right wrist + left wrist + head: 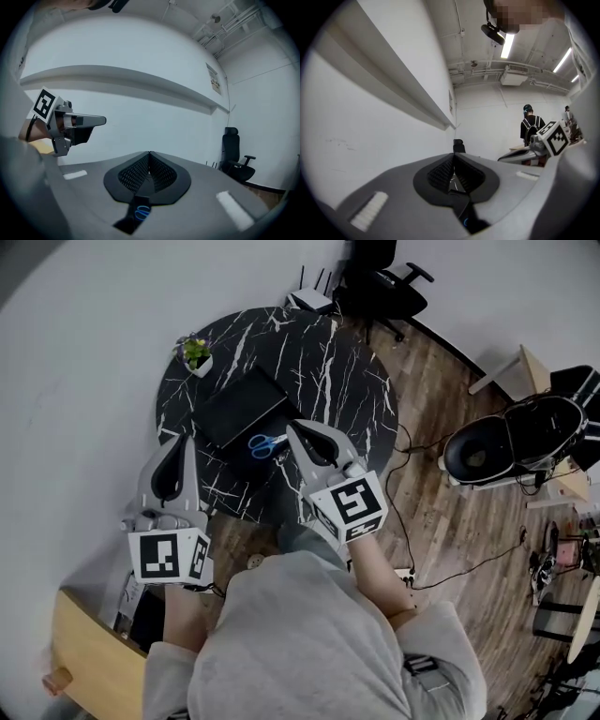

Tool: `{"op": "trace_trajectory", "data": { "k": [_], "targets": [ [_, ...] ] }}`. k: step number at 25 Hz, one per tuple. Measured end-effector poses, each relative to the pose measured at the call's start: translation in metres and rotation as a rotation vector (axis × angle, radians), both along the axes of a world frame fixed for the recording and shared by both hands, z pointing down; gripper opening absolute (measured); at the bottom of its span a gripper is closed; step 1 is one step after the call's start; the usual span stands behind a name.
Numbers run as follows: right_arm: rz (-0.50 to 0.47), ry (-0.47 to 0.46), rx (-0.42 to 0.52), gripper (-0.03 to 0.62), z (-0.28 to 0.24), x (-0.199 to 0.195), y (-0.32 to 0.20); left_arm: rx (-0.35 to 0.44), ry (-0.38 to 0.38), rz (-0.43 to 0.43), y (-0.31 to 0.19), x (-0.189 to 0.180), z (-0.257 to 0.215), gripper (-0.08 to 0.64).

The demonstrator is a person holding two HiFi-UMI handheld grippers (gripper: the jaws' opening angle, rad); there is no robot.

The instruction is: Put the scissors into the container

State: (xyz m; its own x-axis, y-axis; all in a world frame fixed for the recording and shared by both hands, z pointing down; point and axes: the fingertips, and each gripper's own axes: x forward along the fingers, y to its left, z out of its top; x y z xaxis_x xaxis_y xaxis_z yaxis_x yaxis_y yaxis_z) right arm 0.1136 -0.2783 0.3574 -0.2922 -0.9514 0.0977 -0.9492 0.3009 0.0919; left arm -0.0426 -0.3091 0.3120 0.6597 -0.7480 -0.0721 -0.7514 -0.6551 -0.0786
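You are holding the left tongs (176,440) with the jaws pressed together at the tips and nothing between them. They are hanging at the near-left rim of the round black marble tabletop (347,381). The right tongs (291,428) are also closed and empty, and they are pointing at the middle of the tabletop.

The container (242,407), a flat black tray, is lying between the two tongs and a little beyond them. Nothing is showing inside it. The scissors (265,444), with blue handles, are lying on the tabletop just outside the container's near-right edge, right beside the tips of the right tongs. Whether those tips are touching the scissors cannot be told.

A small potted plant (196,354) is standing at the far-left rim, well apart from the container. A white router (309,300) is sitting at the far edge, and a black office chair (380,277) is standing behind it. To the right, black cables (412,521) are trailing across the wooden floor (450,549).
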Motion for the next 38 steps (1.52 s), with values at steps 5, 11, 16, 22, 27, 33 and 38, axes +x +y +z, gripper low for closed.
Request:
{"op": "trace_trajectory", "data": {
  "k": [5,11,16,22,27,33,38],
  "targets": [
    [0.044,-0.017,0.041,0.005,-0.017,0.002,0.01,0.014,0.008,0.026,0.004,-0.002,-0.005,0.059],
    [0.094,-0.023,0.07,0.005,-0.028,0.003,0.023,0.021,0.021,0.047,0.008,-0.006,-0.008,0.06],
    [0.122,-0.027,0.097,0.005,-0.038,0.003,0.031,0.028,0.029,0.059,0.009,-0.008,-0.011,0.06],
    [0.144,-0.03,0.124,0.005,-0.045,0.002,0.042,0.032,0.048,0.06,0.013,-0.012,-0.011,0.06],
    [0.159,-0.024,0.155,0.005,-0.056,0.002,0.054,0.044,0.053,0.063,0.022,-0.012,-0.019,0.06],
    [0.169,-0.026,0.181,0.005,-0.064,0.001,0.068,0.056,0.068,0.06,0.034,-0.014,-0.024,0.06],
    [0.174,-0.029,0.19,0.005,-0.066,0.0,0.077,0.053,0.084,0.051,0.04,-0.017,-0.024,0.06]
  ]
}}
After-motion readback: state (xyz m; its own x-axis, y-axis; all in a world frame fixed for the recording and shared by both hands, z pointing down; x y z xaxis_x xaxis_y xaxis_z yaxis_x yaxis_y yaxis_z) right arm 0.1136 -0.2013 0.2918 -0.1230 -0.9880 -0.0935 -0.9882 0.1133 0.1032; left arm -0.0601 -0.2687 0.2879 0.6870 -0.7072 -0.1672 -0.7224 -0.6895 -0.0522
